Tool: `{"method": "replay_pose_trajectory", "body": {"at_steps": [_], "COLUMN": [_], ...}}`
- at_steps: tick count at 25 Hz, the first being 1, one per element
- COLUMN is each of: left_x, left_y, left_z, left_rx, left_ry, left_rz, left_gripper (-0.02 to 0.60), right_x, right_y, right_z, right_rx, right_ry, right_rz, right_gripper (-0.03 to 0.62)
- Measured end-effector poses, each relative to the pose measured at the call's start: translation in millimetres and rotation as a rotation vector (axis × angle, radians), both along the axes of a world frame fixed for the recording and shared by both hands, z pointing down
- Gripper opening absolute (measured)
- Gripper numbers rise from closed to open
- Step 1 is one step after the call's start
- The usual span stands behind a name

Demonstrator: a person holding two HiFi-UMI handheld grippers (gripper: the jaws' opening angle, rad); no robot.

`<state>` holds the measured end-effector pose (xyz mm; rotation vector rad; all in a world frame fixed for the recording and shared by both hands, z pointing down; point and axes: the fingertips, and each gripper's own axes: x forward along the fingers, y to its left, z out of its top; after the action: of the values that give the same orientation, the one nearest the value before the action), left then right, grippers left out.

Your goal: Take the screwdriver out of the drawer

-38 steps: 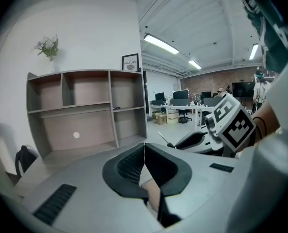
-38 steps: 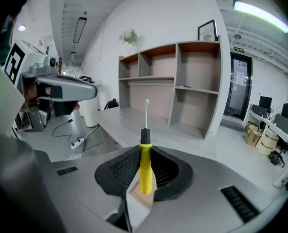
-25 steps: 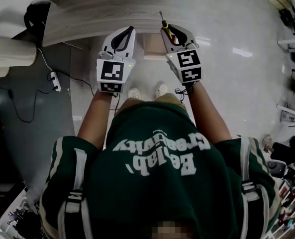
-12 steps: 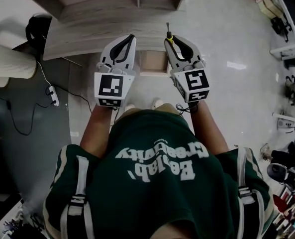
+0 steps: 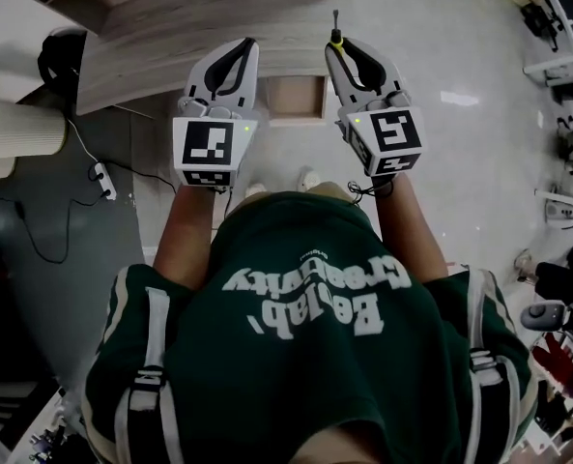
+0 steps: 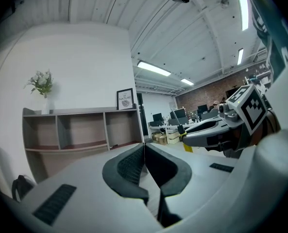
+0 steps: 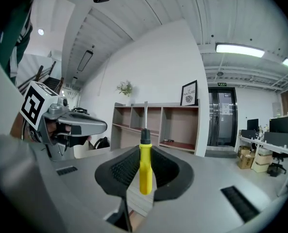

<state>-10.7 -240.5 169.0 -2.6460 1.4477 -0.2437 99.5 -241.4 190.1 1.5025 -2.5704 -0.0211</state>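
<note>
Right gripper view shows the right gripper (image 7: 144, 148) with its fingers (image 7: 123, 169) pressed on the yellow handle of the screwdriver (image 7: 144, 171), which stands upright between them, its shaft rising past their tips. The left gripper (image 6: 144, 147), beside it, has its fingers (image 6: 127, 164) closed together on nothing.

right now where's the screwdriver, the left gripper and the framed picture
screwdriver (image 7: 144, 171): right gripper view, on its yellow handle
left gripper (image 6: 144, 149): left gripper view, where its shut fingertips meet
framed picture (image 7: 189, 92): right gripper view, middle of the frame
</note>
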Motion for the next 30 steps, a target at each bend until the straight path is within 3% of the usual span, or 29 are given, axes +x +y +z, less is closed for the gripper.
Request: {"method": "replay_pose_trajectory", "body": {"at_steps": [30], "left_x": [-21.0], "left_y": [4.5], "left_z": [-1.8], "left_rx": [0.006], "left_ry": [-0.006], "left_rz": [0.001], "left_gripper": [0.018], "right_x": [-25.0], "right_y": [11.7], "right_z": [-0.4], "right_rx": [0.004], "right_ry": [0.003], "right_rz": [-0.019], "right_gripper": [0.083]}}
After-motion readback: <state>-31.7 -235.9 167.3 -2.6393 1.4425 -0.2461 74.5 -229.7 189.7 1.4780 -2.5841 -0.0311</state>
